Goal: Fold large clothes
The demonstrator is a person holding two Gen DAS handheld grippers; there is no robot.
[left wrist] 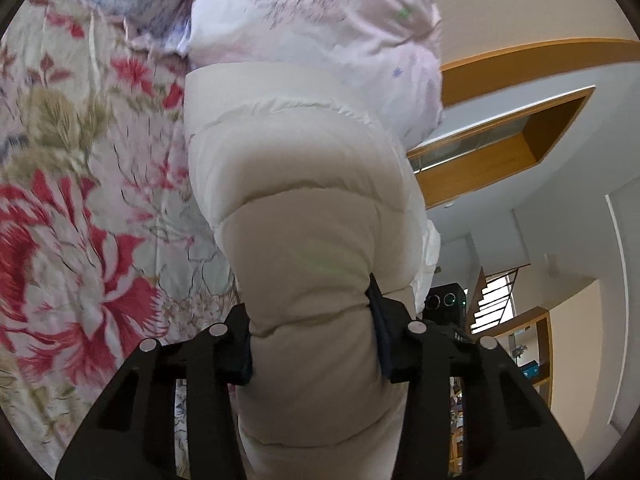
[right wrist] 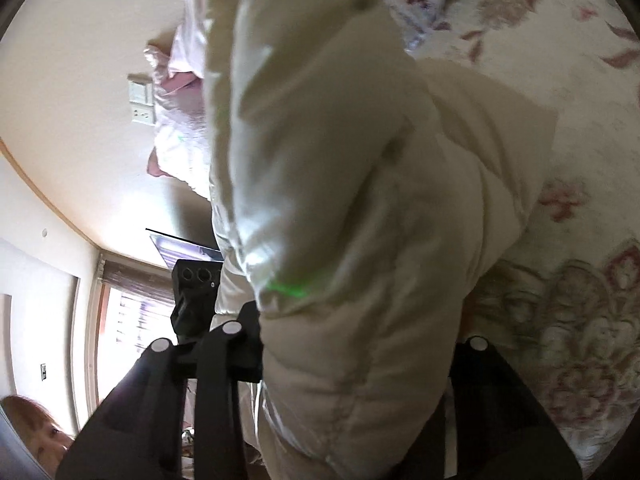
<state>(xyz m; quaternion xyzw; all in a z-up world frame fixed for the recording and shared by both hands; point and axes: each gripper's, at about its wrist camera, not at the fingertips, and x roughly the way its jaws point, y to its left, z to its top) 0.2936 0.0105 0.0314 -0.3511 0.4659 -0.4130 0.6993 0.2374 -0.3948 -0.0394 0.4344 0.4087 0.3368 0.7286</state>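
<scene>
A cream quilted puffer jacket [left wrist: 304, 200] hangs lifted above a bed. My left gripper [left wrist: 314, 332] is shut on a padded fold of it; both black fingers press into the fabric. In the right wrist view the same jacket [right wrist: 360, 208] fills the middle, and my right gripper [right wrist: 356, 360] is shut on another thick fold, its right finger mostly hidden by the fabric. The other gripper's camera housing shows beside the jacket in each view [left wrist: 444, 300] [right wrist: 198, 280].
A floral bedspread [left wrist: 80, 208] [right wrist: 580, 280] lies under the jacket. A pink pillow [left wrist: 340, 32] [right wrist: 180, 120] sits at the head of the bed. A wall, wooden trim [left wrist: 520, 80] and a window [right wrist: 128, 312] are beyond. A person's face [right wrist: 36, 432] is at the lower left.
</scene>
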